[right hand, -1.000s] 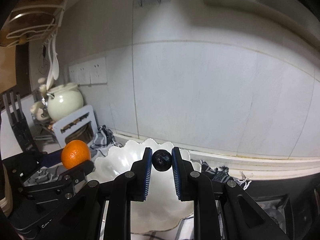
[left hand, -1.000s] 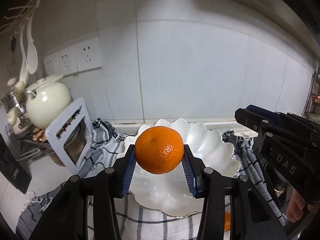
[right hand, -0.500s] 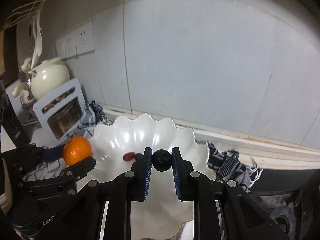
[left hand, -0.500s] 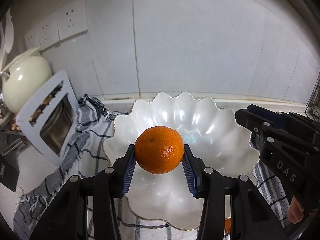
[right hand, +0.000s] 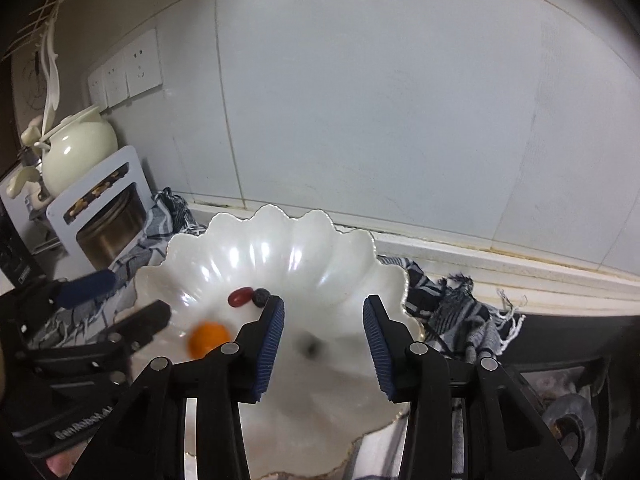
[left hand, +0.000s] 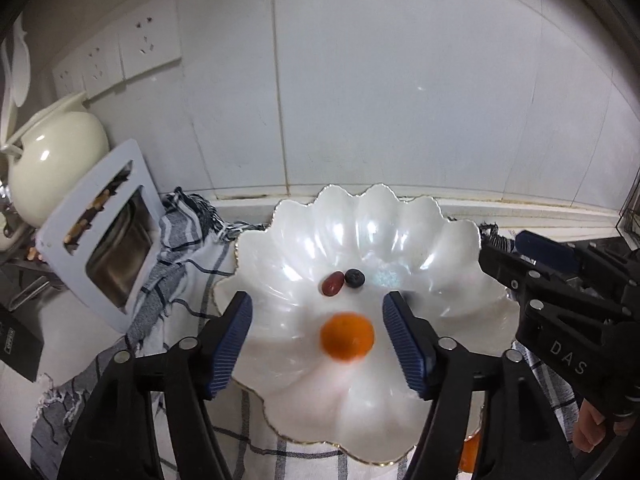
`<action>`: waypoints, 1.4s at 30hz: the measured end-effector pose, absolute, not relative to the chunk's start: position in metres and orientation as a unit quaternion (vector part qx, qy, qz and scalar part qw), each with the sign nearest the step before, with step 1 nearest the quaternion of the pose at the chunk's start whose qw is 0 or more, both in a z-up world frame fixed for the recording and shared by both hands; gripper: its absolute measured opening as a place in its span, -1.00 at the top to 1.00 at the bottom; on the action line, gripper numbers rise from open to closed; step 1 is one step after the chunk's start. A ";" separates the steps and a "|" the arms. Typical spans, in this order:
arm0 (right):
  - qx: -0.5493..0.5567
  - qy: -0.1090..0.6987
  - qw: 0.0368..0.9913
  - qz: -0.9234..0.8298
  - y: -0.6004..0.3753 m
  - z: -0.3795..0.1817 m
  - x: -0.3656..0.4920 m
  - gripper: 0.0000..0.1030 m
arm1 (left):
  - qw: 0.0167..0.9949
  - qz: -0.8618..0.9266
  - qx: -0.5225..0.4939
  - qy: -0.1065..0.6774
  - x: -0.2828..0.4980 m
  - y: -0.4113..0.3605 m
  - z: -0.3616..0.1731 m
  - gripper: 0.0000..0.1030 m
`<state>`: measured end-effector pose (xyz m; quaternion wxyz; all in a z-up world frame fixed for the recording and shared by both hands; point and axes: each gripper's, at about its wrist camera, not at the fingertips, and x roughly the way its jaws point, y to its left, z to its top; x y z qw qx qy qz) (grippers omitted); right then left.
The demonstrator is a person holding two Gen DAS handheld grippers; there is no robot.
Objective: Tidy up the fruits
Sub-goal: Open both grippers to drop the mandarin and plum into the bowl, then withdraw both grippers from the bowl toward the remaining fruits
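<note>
A white scalloped bowl (left hand: 420, 236) (right hand: 352, 256) sits on a checked cloth. My left gripper (left hand: 318, 340) is open above it. A blurred mandarin (left hand: 347, 342) (right hand: 208, 338) is below the jaws, over the bowl's floor. My right gripper (right hand: 323, 344) is open too. A blurred dark berry (right hand: 310, 346) is beneath it in the bowl. A red grape (left hand: 333, 283) (right hand: 240, 297) and a blueberry (left hand: 355, 278) (right hand: 260, 297) lie together in the bowl.
A cream teapot (left hand: 52, 160) and a white toaster-like rack (left hand: 104, 240) stand at left. The tiled wall rises behind the bowl. The checked cloth (left hand: 184, 248) lies under the bowl. Another orange fruit (left hand: 468, 454) lies by the bowl's near right rim.
Both grippers opened over the bowl. The mandarin left the left gripper and the dark berry left the right gripper; both now show blurred lower down in the bowl.
</note>
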<state>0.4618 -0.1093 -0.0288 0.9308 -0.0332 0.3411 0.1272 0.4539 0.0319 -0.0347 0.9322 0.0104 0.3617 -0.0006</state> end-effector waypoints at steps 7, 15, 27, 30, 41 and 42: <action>-0.030 0.321 0.939 0.119 -0.122 -0.013 0.437 0.18 | 0.942 0.011 0.005 0.337 0.424 0.036 -0.012 -0.61; -0.033 0.283 0.952 0.112 -0.136 0.011 0.396 0.18 | 0.956 0.011 0.014 0.293 0.378 0.031 0.018 -0.75; -0.032 0.228 0.967 0.110 -0.141 0.041 0.325 0.18 | 0.971 0.010 0.033 0.235 0.311 0.029 0.046 -0.79; -0.032 0.221 0.968 0.111 -0.141 0.043 0.311 0.18 | 0.973 0.008 0.031 0.229 0.297 0.029 0.048 -0.79; -0.035 0.223 0.968 0.106 -0.148 0.033 0.274 0.18 | 0.973 0.003 0.046 0.226 0.259 0.021 0.037 -0.79; -0.034 0.225 0.968 0.106 -0.148 0.031 0.272 0.18 | 0.973 0.002 0.048 0.227 0.257 0.021 0.035 -0.79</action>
